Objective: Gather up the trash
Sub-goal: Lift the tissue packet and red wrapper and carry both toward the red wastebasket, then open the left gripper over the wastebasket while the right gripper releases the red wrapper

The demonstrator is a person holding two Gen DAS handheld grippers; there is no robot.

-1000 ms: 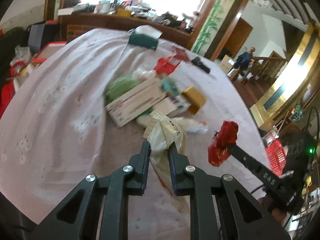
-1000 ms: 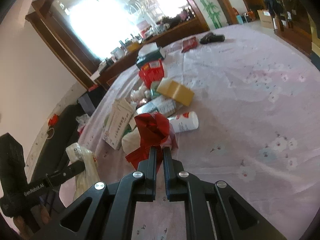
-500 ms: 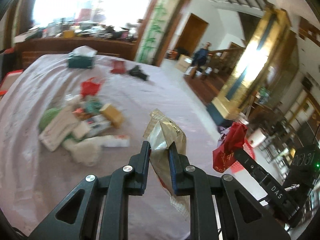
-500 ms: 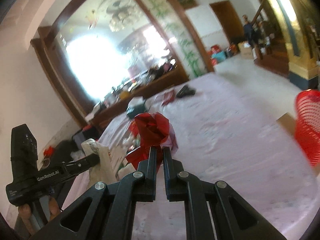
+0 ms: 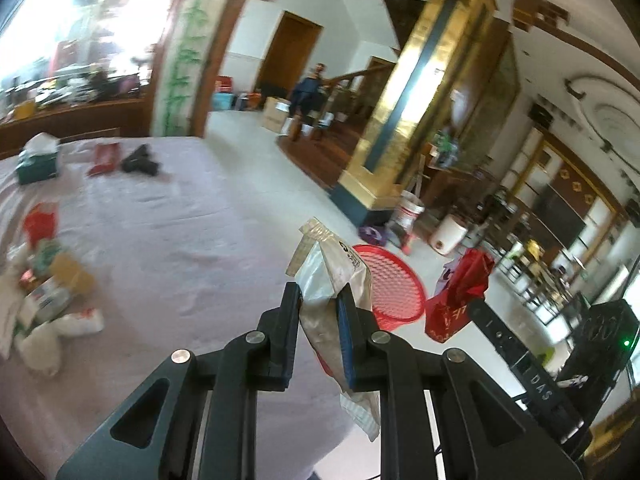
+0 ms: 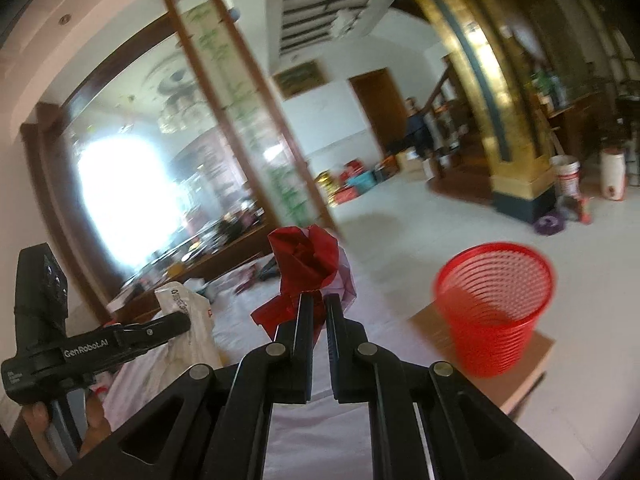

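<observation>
**Carrying two pieces of trash, both grippers clamped**

Left gripper (image 5: 318,294) pinched tight on a crumpled silver-white wrapper (image 5: 332,276), held above the table's pink cloth (image 5: 180,240) near its right edge. Right gripper (image 6: 314,300) closed on a red foil wrapper (image 6: 306,258), also lifted off the cloth. Red mesh basket (image 6: 494,312) sits past the table's right edge, on what looks like a cardboard box (image 6: 524,364); view is blurred. Remaining trash pile (image 5: 44,280) lies at the cloth's left side.
</observation>
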